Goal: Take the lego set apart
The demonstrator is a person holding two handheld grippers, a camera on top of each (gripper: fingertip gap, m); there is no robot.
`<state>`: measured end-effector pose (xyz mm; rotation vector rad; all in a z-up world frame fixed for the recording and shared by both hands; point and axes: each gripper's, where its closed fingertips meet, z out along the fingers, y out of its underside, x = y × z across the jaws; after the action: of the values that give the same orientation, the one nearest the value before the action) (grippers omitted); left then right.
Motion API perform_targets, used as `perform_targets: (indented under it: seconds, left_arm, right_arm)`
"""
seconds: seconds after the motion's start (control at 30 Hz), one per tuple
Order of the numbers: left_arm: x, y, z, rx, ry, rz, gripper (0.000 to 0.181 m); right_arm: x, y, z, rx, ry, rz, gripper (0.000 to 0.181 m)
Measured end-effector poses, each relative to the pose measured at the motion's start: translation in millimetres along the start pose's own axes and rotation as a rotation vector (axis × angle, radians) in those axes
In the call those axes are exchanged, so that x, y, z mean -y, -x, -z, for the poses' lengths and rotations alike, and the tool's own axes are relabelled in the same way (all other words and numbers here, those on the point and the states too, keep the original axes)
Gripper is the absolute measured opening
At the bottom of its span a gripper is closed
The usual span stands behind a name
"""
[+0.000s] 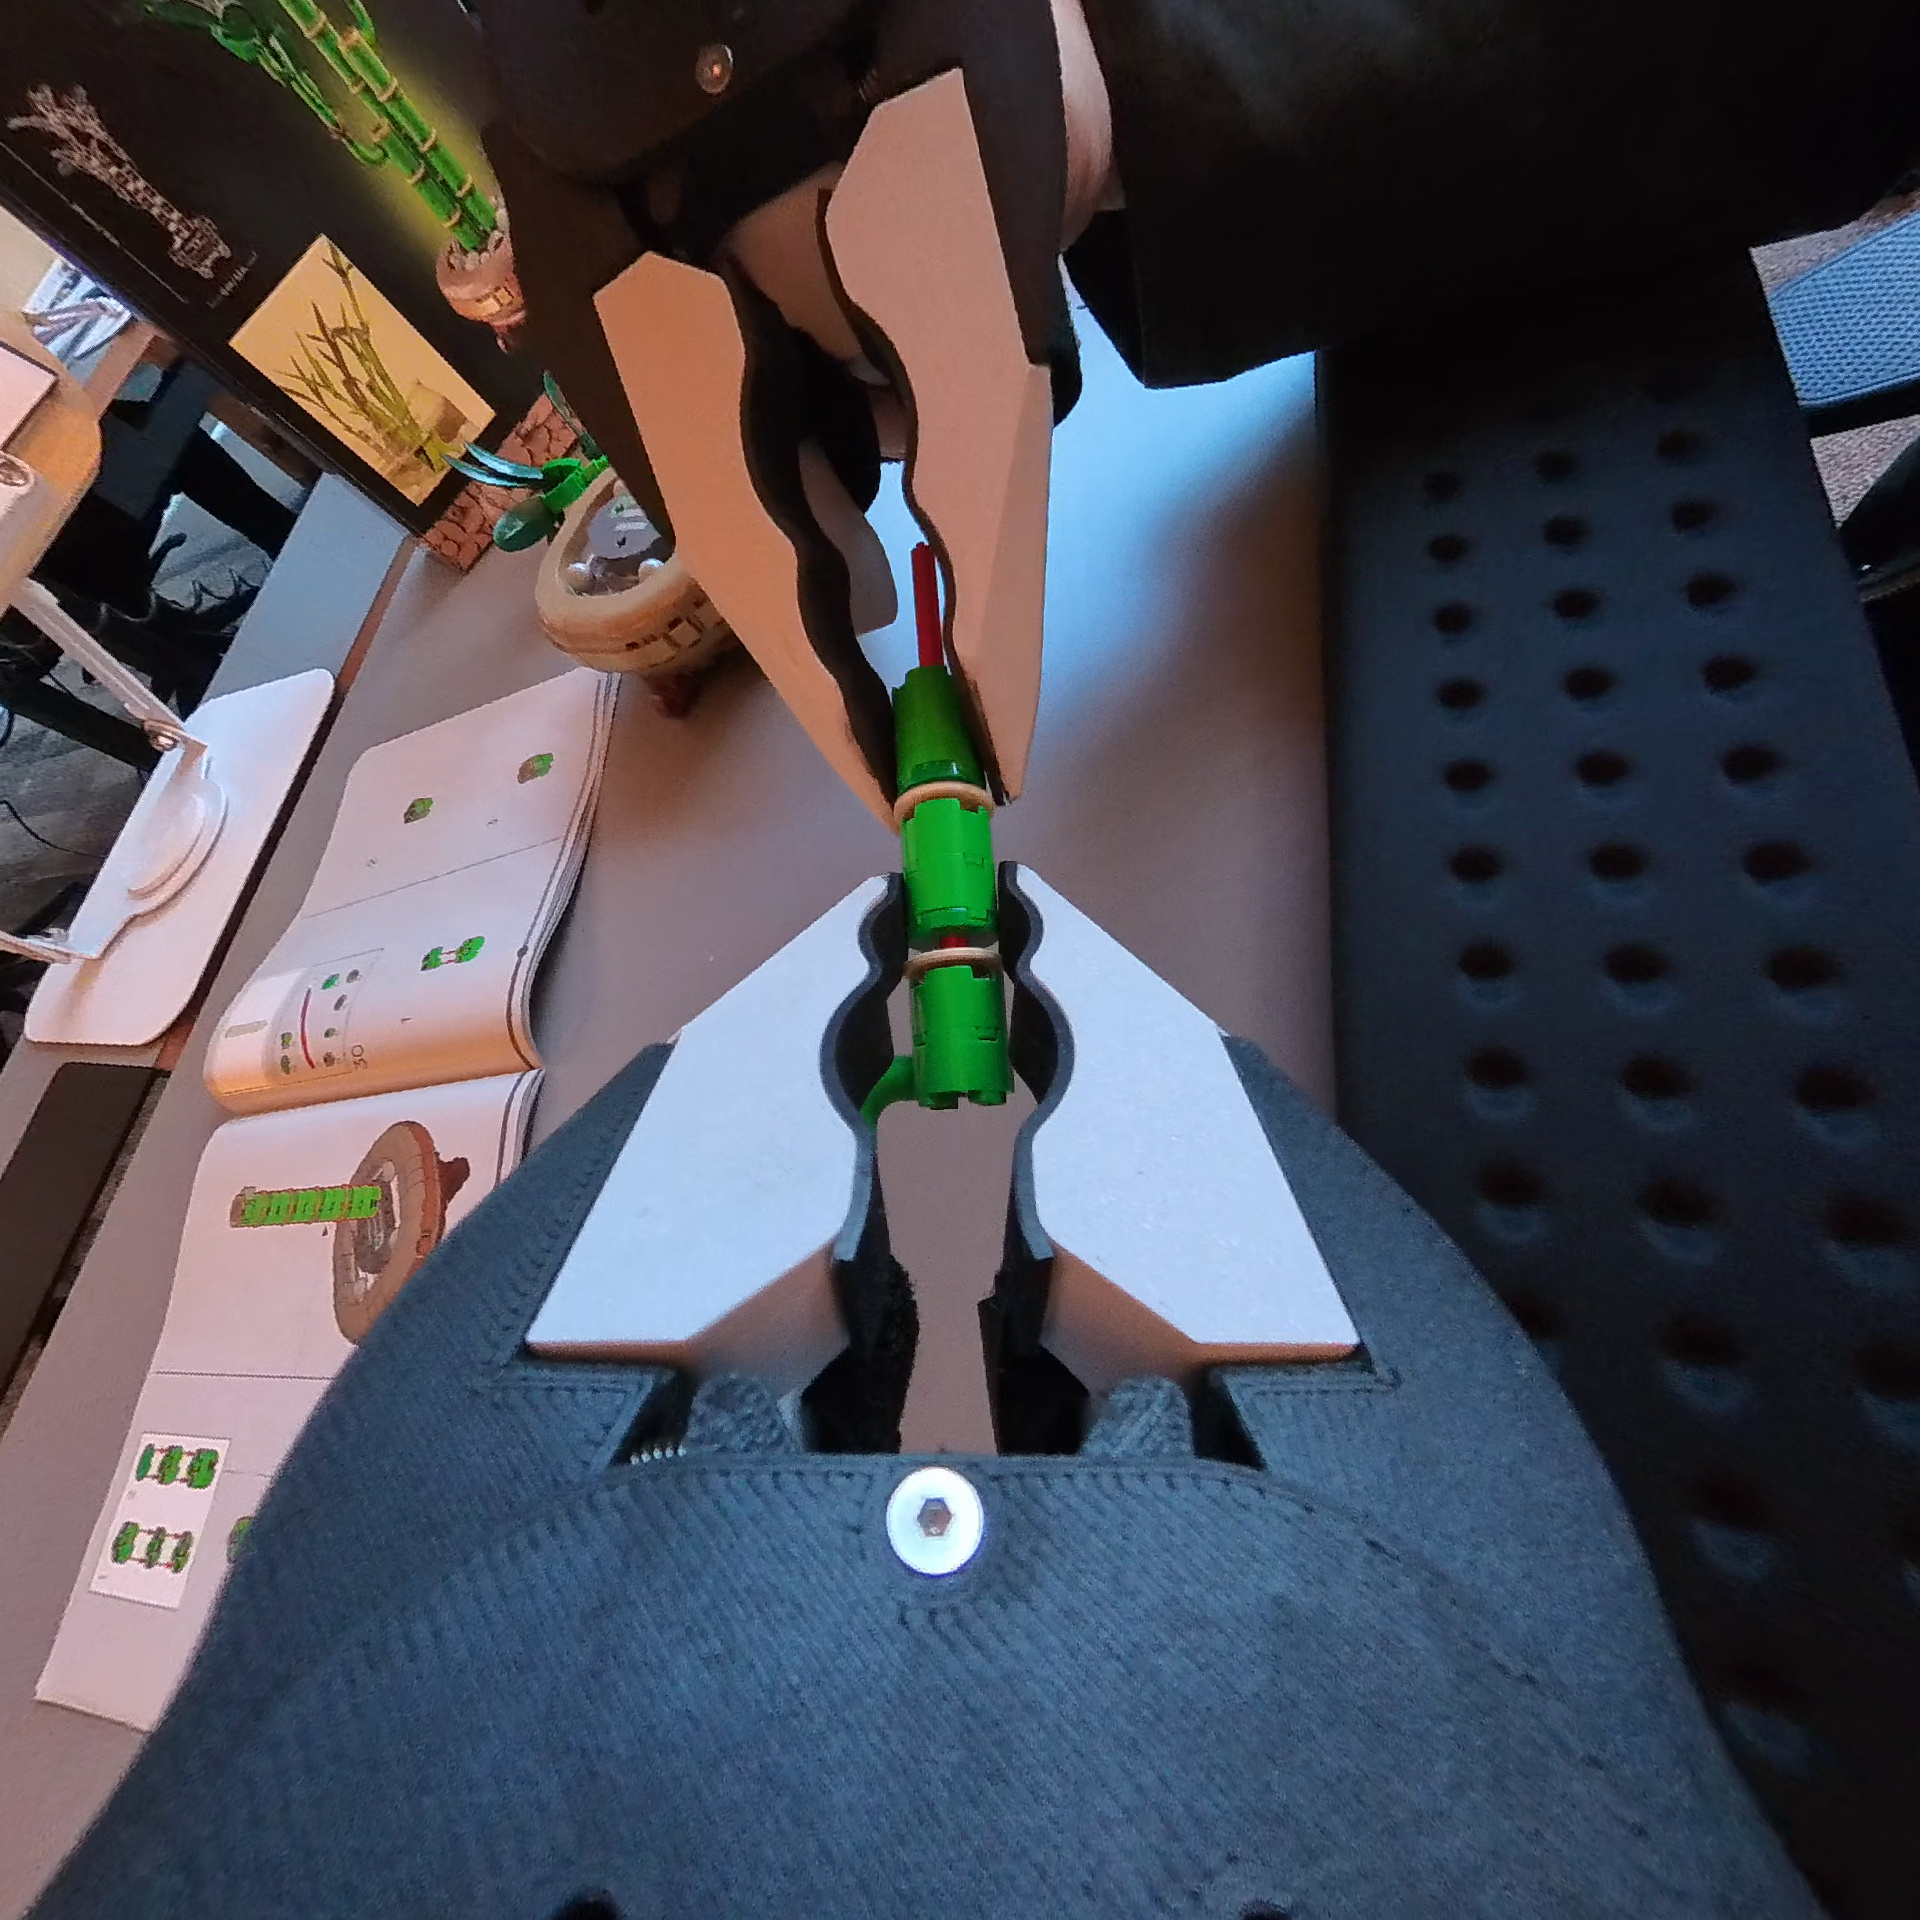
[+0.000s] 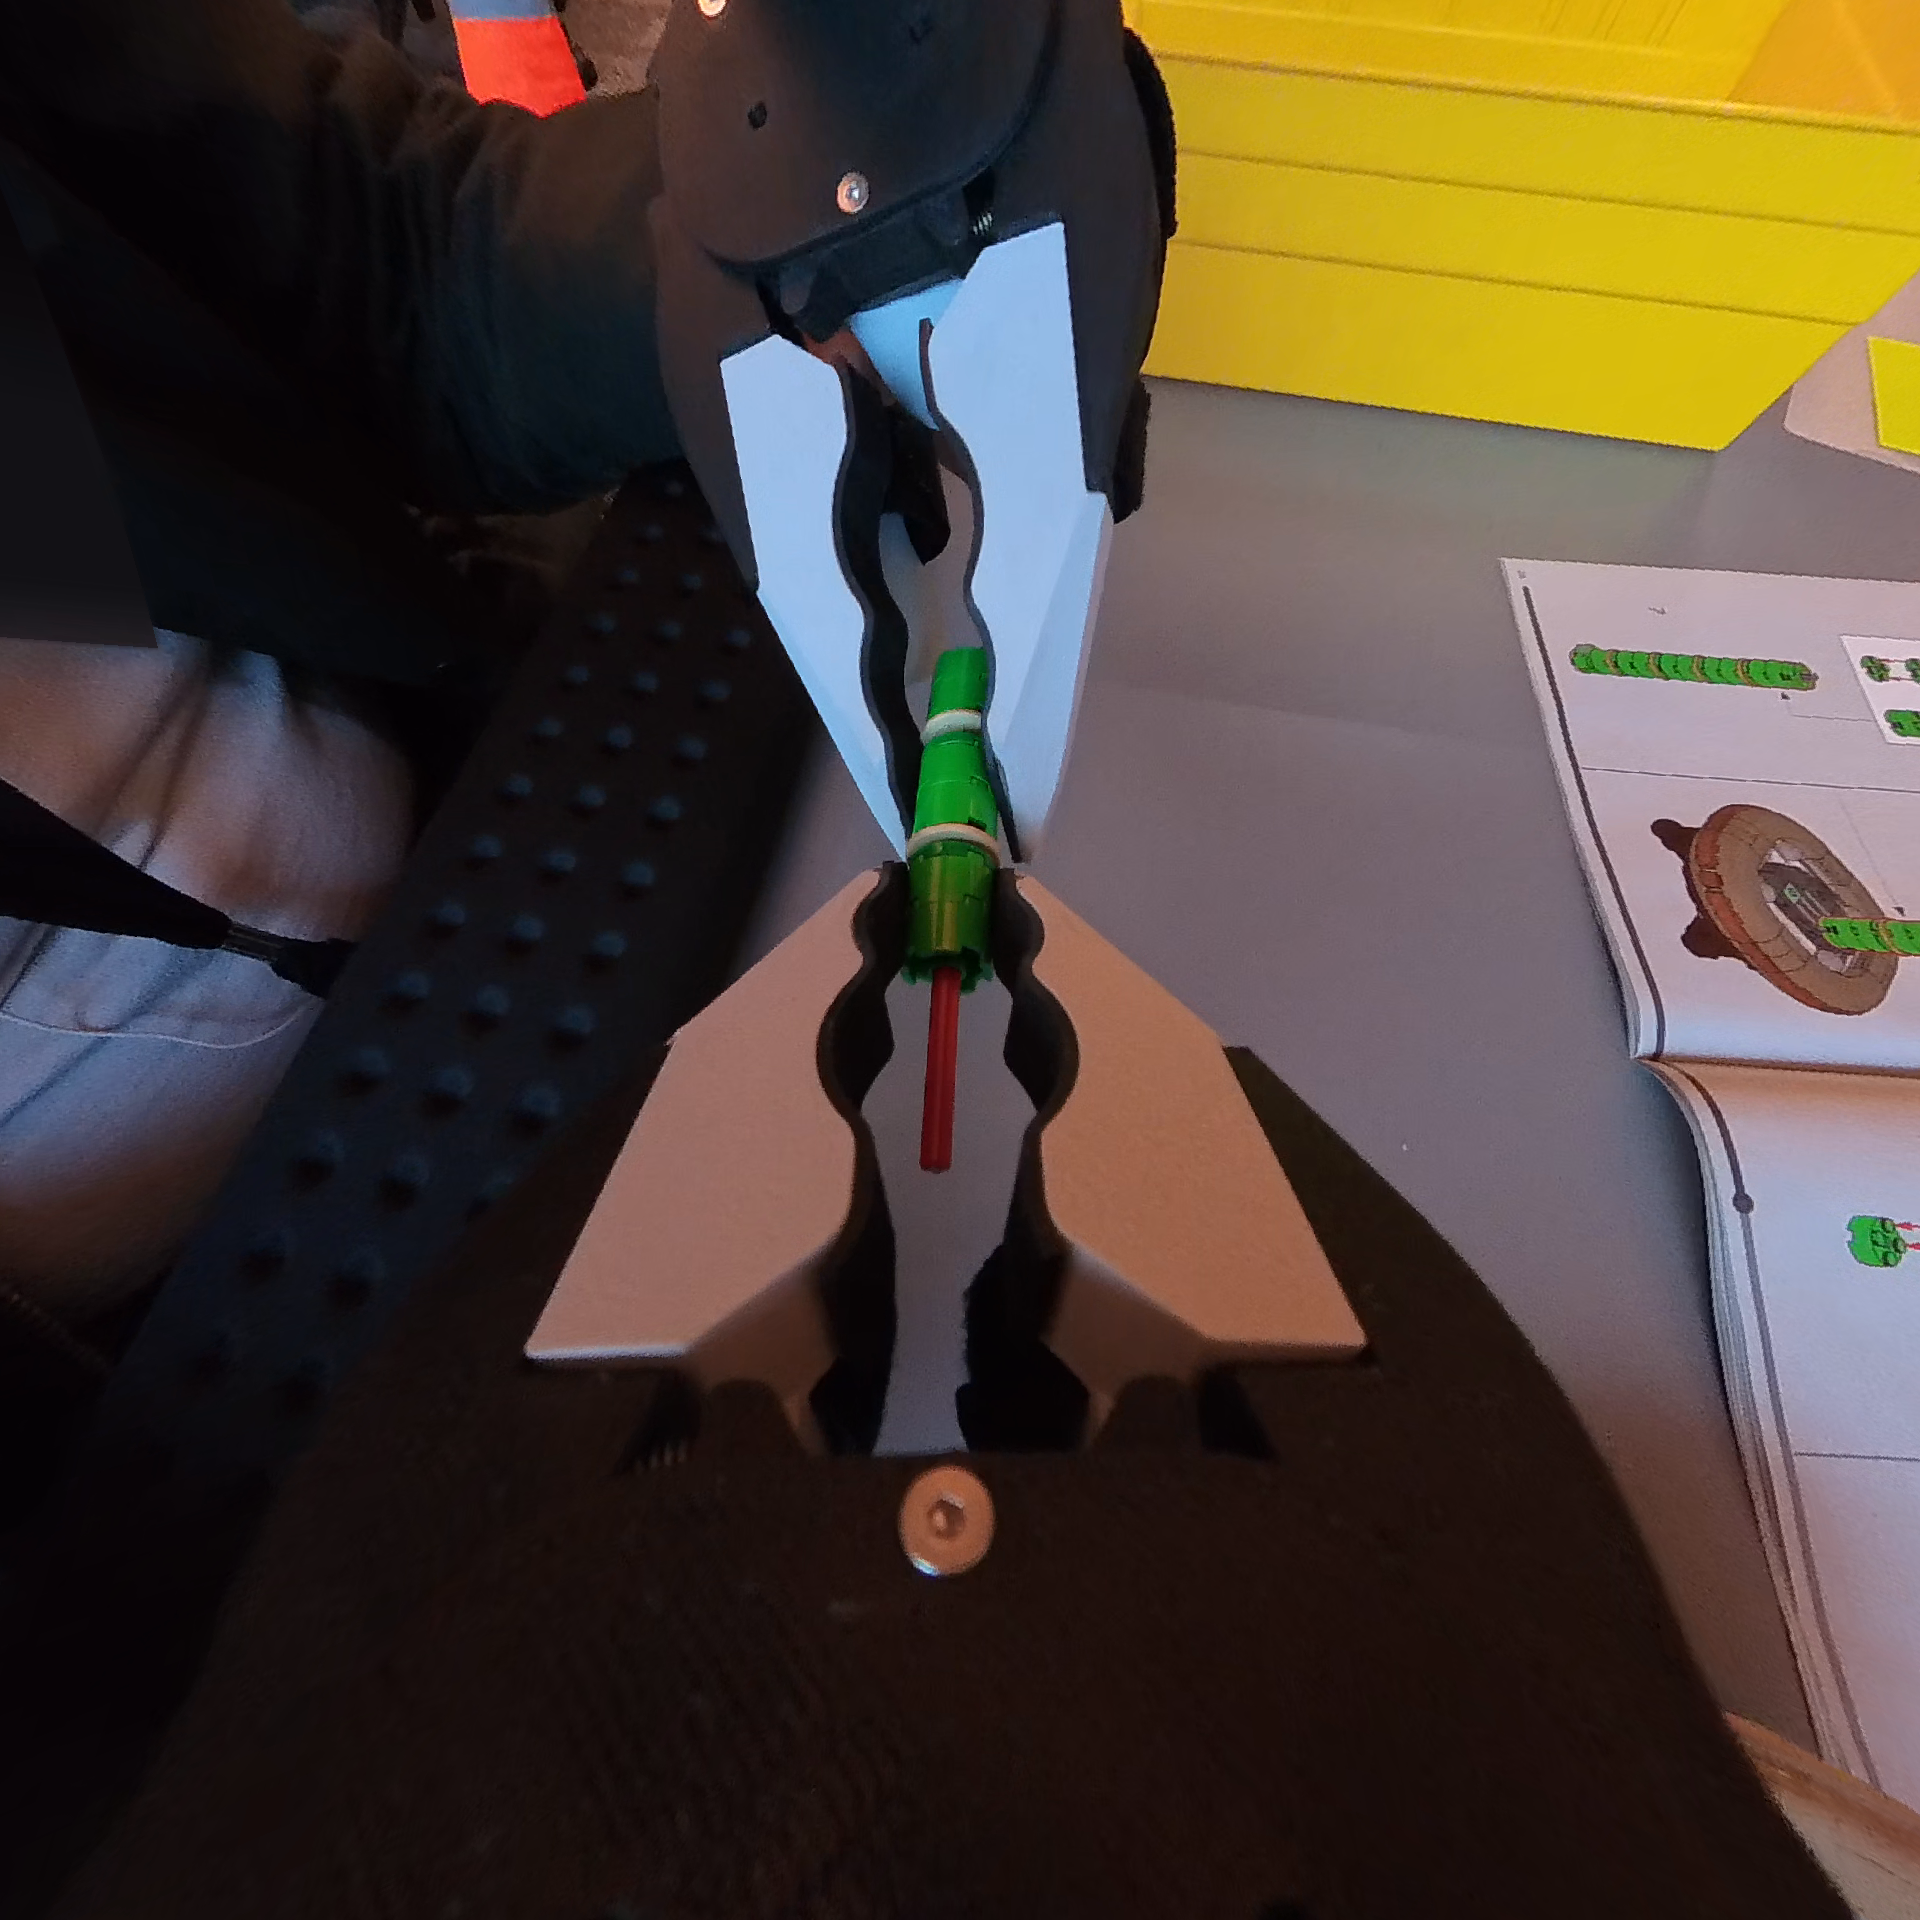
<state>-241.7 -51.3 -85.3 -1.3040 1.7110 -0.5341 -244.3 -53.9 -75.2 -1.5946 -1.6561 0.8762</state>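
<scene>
A green lego bamboo stalk (image 1: 943, 862) with tan rings and a red axle (image 1: 928, 613) through it is held in the air between both grippers, which face each other tip to tip. My left gripper (image 1: 951, 896) is shut on the stalk end that has a small green side stem (image 1: 883, 1099). My right gripper (image 1: 951, 810) comes in from above and is shut on the end where the axle sticks out. In the right wrist view my right gripper (image 2: 943, 891) holds the last green segment (image 2: 940, 914), with the red axle (image 2: 940, 1081) between its fingers and the left gripper (image 2: 958, 850) opposite.
A tan lego pot (image 1: 623, 608) with green leaves stands on the grey table (image 1: 1164, 727), beside the set's box (image 1: 312, 239). An open instruction booklet (image 1: 416, 914) lies to the left and also shows in the right wrist view (image 2: 1714, 831). A yellow bin (image 2: 1507, 229) and a black perforated chair (image 1: 1621, 935) are nearby. My two grippers' fingertips are within a few centimetres of each other. Both grippers' tips are roughly 20 cm from the tan lego pot (image 1: 623, 608).
</scene>
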Motion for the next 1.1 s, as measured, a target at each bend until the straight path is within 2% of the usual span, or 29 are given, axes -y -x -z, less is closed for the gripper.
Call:
perform_targets:
  seconds: [0.07, 0.1, 0.13, 0.17, 0.2, 0.23, 0.27, 0.33, 0.47, 0.67, 0.8, 0.9, 1.1]
  left_arm:
    - [-7.8, 3.7, 2.1, 0.021, 0.041, -0.011, 0.013]
    - [-30.2, 16.9, 9.9, 0.091, 0.137, -0.032, 0.0]
    - [-51.0, 29.0, 21.8, 0.148, 0.184, -0.03, 0.0]
    - [-49.6, 26.0, 30.2, 0.096, 0.1, 0.046, 0.0]
    - [-35.4, 19.4, 37.5, 0.011, -0.011, 0.13, 0.0]
    - [-23.2, 18.9, 42.2, -0.023, -0.083, 0.164, 0.0]
    - [-16.0, 22.5, 43.2, -0.01, -0.119, 0.159, 0.0]
    - [-14.2, 25.0, 38.3, 0.023, -0.108, 0.122, 0.0]
    - [-30.8, 25.4, 29.5, 0.069, -0.051, 0.107, 0.0]
    - [-41.5, -0.6, 11.1, -0.003, 0.053, 0.08, 0.002]
    - [-33.9, -23.3, -10.2, -0.002, 0.106, -0.027, 0.002]
    - [-41.4, -38.2, -24.5, -0.02, 0.195, -0.066, 0.0]
    - [-55.1, -36.9, -31.2, 0.018, 0.281, -0.09, 0.0]
  right_arm:
    - [-8.7, -4.5, 4.4, -0.028, 0.049, -0.004, 0.017]
    - [-23.8, -17.6, 18.7, -0.104, 0.105, -0.016, 0.017]
    - [-29.3, -29.3, 41.0, -0.166, 0.063, -0.052, 0.016]
    - [-17.5, -31.3, 64.4, -0.158, -0.078, -0.11, 0.015]
    - [-4.8, -29.6, 82.8, -0.135, -0.179, -0.146, 0.016]
    - [1.3, -30.5, 91.1, -0.159, -0.202, -0.127, 0.016]
    - [4.6, -28.8, 89.6, -0.178, -0.194, -0.078, 0.016]
    - [1.4, -23.7, 73.1, -0.166, -0.125, -0.033, 0.016]
    - [-17.6, -28.3, 52.3, -0.145, -0.039, -0.072, 0.015]
    - [-15.8, -32.2, 49.9, -0.166, -0.062, -0.078, 0.015]
    - [-27.8, -39.1, 43.7, -0.198, 0.002, -0.091, 0.015]
    - [-34.9, -40.7, 36.2, -0.199, 0.044, -0.094, 0.015]
    - [-44.9, -43.9, 28.4, -0.206, 0.1, -0.096, 0.015]
